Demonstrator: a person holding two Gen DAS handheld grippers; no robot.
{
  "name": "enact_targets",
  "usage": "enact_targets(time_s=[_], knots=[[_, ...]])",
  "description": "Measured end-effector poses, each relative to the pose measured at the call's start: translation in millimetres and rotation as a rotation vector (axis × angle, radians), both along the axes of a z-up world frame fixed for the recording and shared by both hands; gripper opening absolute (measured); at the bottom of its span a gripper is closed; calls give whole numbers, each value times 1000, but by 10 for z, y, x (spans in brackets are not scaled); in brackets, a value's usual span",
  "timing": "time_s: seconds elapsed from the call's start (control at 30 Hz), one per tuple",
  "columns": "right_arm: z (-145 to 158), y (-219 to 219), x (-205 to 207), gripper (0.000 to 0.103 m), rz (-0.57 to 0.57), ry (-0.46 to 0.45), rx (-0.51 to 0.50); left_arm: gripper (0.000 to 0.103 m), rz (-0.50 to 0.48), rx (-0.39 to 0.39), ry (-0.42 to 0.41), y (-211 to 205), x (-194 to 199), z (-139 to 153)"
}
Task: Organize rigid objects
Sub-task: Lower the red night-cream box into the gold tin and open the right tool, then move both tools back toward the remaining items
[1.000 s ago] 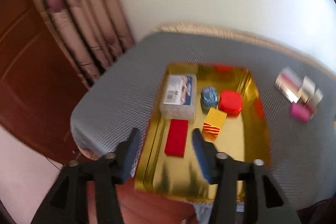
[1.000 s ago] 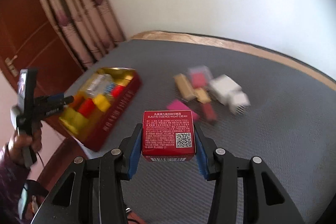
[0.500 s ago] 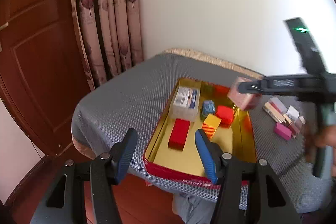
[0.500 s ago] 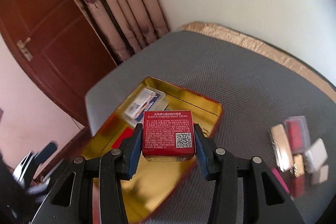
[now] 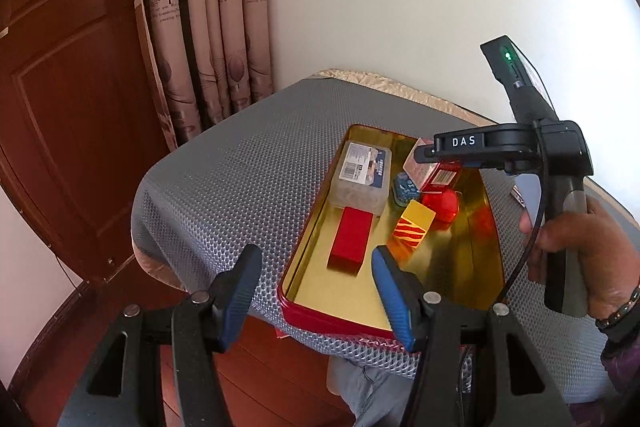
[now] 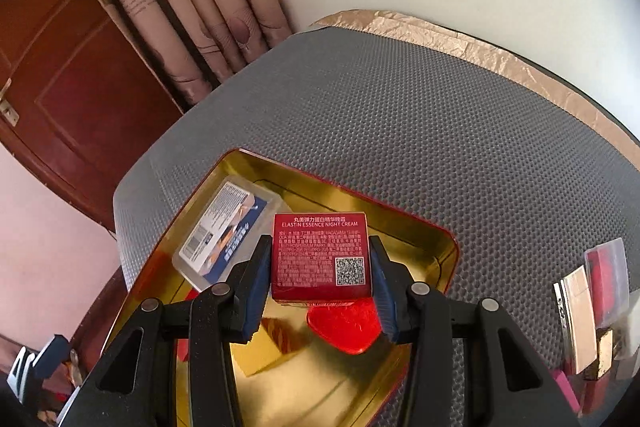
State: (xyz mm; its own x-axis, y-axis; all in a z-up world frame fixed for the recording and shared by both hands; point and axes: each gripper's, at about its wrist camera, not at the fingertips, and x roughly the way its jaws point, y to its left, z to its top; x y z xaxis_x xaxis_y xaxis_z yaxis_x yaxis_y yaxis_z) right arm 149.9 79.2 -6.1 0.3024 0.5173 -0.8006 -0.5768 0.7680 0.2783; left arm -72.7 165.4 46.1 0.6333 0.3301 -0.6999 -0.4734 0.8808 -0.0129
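Note:
My right gripper is shut on a red night cream box and holds it above the far part of a gold-lined red tin tray. In the left wrist view the same gripper hangs over the tray with the box. In the tray lie a clear plastic case, a flat red block, a yellow striped block, a round red piece and a small blue toy. My left gripper is open and empty at the tray's near edge.
The tray sits on a grey mesh-covered table. Several small cosmetic boxes lie on the cloth to the right of the tray. A curtain and a wooden door stand behind the table's left side.
My right gripper has carried the red box leftwards from the loose boxes to above the tray and lowered it. My left gripper has drawn back from the tray.

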Motion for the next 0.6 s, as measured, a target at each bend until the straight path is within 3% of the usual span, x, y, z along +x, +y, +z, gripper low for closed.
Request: enact_targets(time_s=[0.1, 0.23, 0.3, 0.37, 0.47, 0.53, 0.6], knots=[[138, -192, -42, 46, -28, -31, 69, 59, -5, 5, 14, -27, 10, -18], [468, -828, -161, 52, -82, -70, 262, 59, -17, 40, 29, -107, 21, -9], [614, -1220, -329, 64, -94, -126, 290, 59, -35, 52, 13, -161, 2, 18], [685, -1696, -585, 76, -145, -226, 233, 59, -104, 31, -31, -250, -34, 72], [508, -2350, -923, 93, -240, -352, 1, 59, -236, -14, -62, -463, -30, 116], [248, -2733, -988, 94, -301, -349, -122, 59, -326, -38, -35, -705, 30, 128], [-46, -3155, -960, 94, -382, -279, -190, 64, -429, -40, -5, -994, 144, 132]])
